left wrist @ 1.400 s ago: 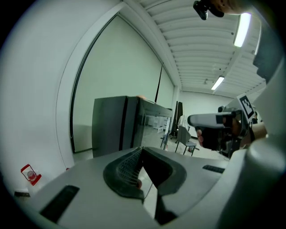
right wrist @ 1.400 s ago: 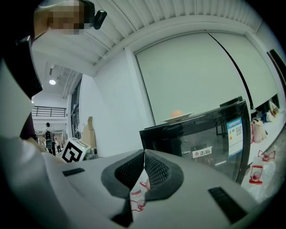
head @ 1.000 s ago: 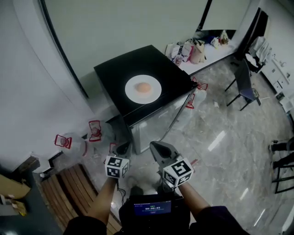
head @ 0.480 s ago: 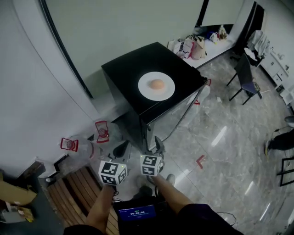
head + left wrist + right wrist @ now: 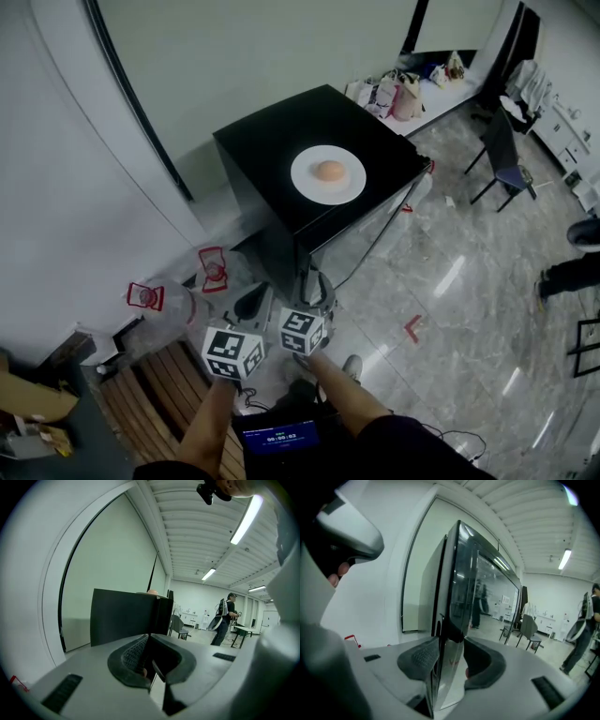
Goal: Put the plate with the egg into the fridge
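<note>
The plate (image 5: 307, 180) sits on the flat black top of the fridge (image 5: 265, 142), with the egg (image 5: 329, 171) at its middle. It lies nearer the door-side edge of the top than the edge by the wall, and nothing is touching it. The fridge's glass door (image 5: 367, 242) looks closed, so I'd say the step in hand is opening it before anyone goes near the plate.

The right gripper (image 5: 317, 285) is down at the free edge of that door. Its jaws have just been opening and now straddle the edge, one pad on each side. I don't see them pinching it yet. The left gripper (image 5: 251, 302) hangs just beside it, jaws drawn together on nothing.

To do this well, I'd want the right jaws pushed a little further onto the door edge before they close. That way the pads bite on the frame and not only on the slick glass. The pull should then follow the hinge's arc, slow and level. A jerk would rock the fridge, and the egg, loose on the plate, could well roll. The left gripper ought to keep out of the door's swing and stay free for the plate afterwards.
</note>
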`<state>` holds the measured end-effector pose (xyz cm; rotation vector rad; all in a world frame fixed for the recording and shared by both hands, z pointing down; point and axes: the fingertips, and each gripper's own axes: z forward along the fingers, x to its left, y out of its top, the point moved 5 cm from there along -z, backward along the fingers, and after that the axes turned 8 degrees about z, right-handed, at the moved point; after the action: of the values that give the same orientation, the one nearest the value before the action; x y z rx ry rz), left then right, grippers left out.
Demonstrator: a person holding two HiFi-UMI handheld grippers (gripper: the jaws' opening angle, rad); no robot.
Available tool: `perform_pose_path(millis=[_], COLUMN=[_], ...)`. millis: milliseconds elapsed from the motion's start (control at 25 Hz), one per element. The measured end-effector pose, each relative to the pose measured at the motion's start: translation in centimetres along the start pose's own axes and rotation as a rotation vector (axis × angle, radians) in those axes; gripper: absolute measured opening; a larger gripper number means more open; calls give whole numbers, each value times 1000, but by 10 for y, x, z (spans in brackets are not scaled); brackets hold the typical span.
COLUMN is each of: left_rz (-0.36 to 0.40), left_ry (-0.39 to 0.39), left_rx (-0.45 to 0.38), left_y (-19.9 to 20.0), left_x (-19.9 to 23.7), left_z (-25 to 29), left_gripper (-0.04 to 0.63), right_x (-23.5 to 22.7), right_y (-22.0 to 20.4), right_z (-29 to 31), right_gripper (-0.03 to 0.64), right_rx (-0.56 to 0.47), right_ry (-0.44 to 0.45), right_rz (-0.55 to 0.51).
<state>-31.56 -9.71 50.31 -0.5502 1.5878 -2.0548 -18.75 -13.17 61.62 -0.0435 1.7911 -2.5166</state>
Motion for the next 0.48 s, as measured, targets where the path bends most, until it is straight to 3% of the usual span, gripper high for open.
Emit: perform_pose_path(millis=[200, 480], left_rz=[8, 8], left_ry=[-6, -5], left_rx=[7, 10], left_y=[3, 5], left_x=[-1, -2], left_z=[3, -3], left_gripper=[9, 9], right_x=[4, 2], right_y=[0, 1], right_z=[0, -4], right_gripper=[137, 123], right_rx=[13, 23], right_ry=[-28, 16], right_rz=[14, 33])
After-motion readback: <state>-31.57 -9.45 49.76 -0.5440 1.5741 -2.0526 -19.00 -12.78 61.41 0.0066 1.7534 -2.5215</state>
